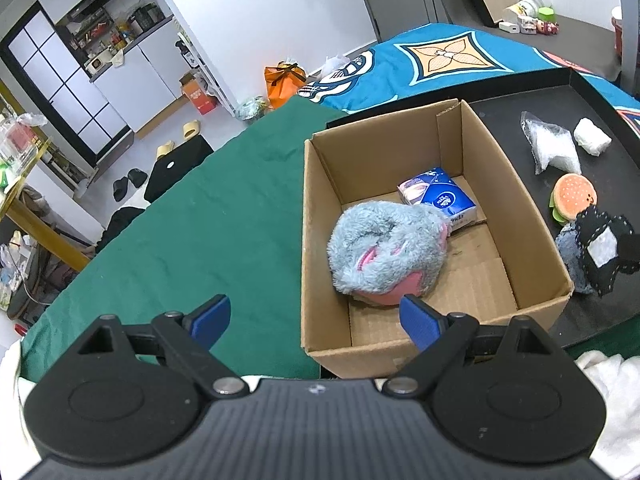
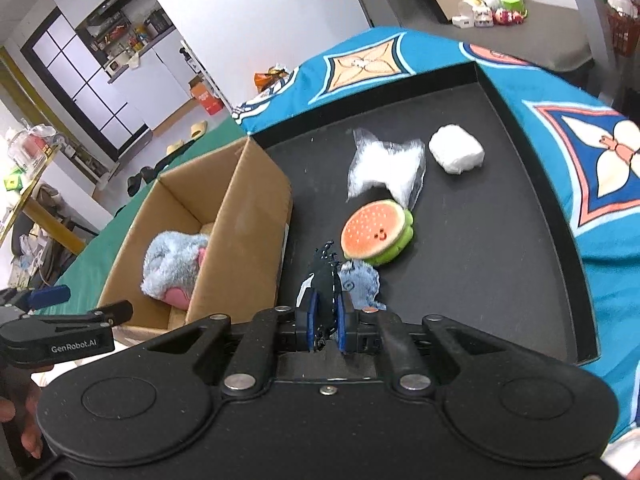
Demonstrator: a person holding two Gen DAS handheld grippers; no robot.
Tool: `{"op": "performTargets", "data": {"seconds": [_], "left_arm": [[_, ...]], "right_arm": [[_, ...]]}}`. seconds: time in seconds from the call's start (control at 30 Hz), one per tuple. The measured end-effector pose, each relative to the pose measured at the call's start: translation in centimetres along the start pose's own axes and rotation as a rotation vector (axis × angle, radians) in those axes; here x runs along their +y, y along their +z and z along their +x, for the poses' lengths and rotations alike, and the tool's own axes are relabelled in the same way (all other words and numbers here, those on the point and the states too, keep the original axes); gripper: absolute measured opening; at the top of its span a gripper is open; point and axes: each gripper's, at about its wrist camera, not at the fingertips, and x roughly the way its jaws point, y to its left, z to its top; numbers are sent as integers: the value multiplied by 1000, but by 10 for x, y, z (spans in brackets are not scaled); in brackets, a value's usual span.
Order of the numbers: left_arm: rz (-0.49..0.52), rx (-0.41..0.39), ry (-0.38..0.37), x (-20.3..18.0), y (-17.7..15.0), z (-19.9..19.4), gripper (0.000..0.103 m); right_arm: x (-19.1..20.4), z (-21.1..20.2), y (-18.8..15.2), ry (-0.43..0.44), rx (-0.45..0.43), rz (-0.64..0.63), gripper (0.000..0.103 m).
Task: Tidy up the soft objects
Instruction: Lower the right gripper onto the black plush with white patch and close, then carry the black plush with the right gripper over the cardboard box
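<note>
A cardboard box [image 1: 320,216] stands on the black tray [image 1: 520,100] and holds a fluffy grey-blue and pink plush [image 1: 386,254] and a blue tissue pack [image 1: 438,196]. My left gripper [image 1: 316,322] is open and empty over the box's near left corner. My right gripper [image 2: 325,312] is shut on a black stitched fabric piece [image 2: 324,276], also in the left wrist view [image 1: 604,246], just above a blue denim scrap [image 2: 360,282]. A burger plush [image 2: 376,232], a clear plastic bag [image 2: 384,168] and a white soft wad [image 2: 456,150] lie on the tray [image 2: 500,240].
The tray rests on a blue patterned cloth [image 2: 600,152] next to a green cloth [image 1: 200,220]. The left gripper shows at the left edge of the right wrist view [image 2: 60,320]. White fabric [image 1: 608,392] lies at the near right. A room with cabinets lies beyond the table.
</note>
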Motion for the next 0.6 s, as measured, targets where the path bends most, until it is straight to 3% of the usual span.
{"op": "performTargets", "data": {"seconds": [0.6], "left_arm": [[-78,4,-30,14,-2,3,91]], "right_arm": [[24,-11,21,-24,-61,-76,10]]}}
